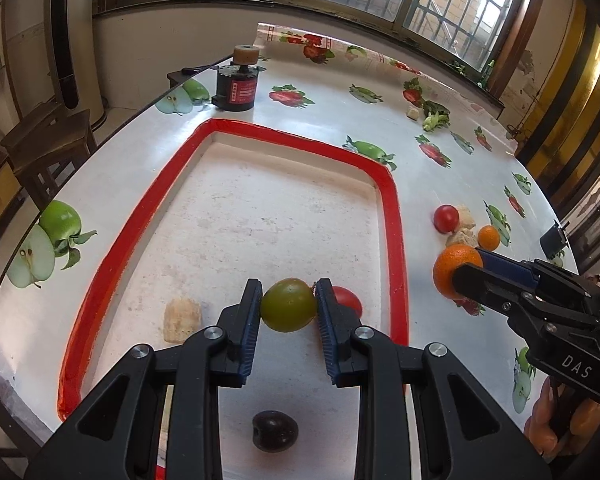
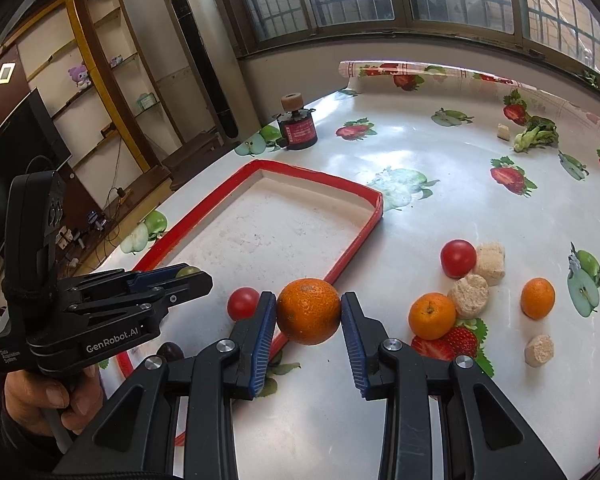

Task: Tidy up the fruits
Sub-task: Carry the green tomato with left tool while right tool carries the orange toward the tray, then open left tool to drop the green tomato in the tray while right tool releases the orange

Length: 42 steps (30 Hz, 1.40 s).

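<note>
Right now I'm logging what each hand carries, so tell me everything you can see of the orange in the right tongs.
The orange is round, bright, with dimpled peel and a small pale stem scar on top. It looks whole and unbruised. The right tongs clamp it from both sides with their blue ribbed pads, near the red-rimmed tray's edge. Whether it rests on anything cannot be told.

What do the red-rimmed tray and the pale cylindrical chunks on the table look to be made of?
Red-rimmed tray: probably painted foam or board; matte, blotchy white floor, uneven red edge. Pale chunks: porous, crumbly beige surface, perhaps cork, foam or bread; cannot tell which. Tablecloth: glossy printed plastic, with window glare.
</note>
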Tool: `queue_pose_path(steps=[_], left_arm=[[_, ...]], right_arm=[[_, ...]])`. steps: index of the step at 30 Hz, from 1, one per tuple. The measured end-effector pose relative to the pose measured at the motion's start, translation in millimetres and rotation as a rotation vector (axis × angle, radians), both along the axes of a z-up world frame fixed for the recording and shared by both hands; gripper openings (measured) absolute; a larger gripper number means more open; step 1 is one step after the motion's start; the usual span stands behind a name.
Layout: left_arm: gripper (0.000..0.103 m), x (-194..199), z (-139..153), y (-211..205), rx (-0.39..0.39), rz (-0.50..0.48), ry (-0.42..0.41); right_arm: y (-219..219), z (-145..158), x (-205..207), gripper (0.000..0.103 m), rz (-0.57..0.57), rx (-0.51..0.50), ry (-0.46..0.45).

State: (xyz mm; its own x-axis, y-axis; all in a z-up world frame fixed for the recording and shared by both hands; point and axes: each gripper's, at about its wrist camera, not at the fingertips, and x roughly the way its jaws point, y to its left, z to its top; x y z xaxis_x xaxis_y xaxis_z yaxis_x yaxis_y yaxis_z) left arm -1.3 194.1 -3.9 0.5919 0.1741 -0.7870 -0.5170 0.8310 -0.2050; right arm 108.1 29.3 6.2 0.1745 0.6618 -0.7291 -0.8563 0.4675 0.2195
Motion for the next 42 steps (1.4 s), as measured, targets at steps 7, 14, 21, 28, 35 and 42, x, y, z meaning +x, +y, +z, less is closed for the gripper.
queue_pose_path(steps=[7,14,21,28,35,42], left_arm=[[0.025,1,2,28,0.016,0.033,0.01],[0.025,10,-2,54,0.021,0.058,0.037],[0.025,17,-20,64,-0.002,0.063,0.081],[0.025,23,-34,63,-0.031,0.049,0.137],[0.03,22,-35,65,-0.037,0.062,0.156],[0.04,14,-26,58,-0.03,0.091,0.122]], right_arm=[[28,-4,-2,0.034,0.038,-0.009,0.012],[67,-8,-2,0.034,0.084,-0.029,0.022],[92,-33,-1,0.034,0.101,-0.091,0.03],[97,-46,0,0.036,0.108,-0.122,0.028],[96,-45,0,0.038,0.103,-0.124,0.033],[75,-27,5,0.051,0.071,-0.069,0.037]])
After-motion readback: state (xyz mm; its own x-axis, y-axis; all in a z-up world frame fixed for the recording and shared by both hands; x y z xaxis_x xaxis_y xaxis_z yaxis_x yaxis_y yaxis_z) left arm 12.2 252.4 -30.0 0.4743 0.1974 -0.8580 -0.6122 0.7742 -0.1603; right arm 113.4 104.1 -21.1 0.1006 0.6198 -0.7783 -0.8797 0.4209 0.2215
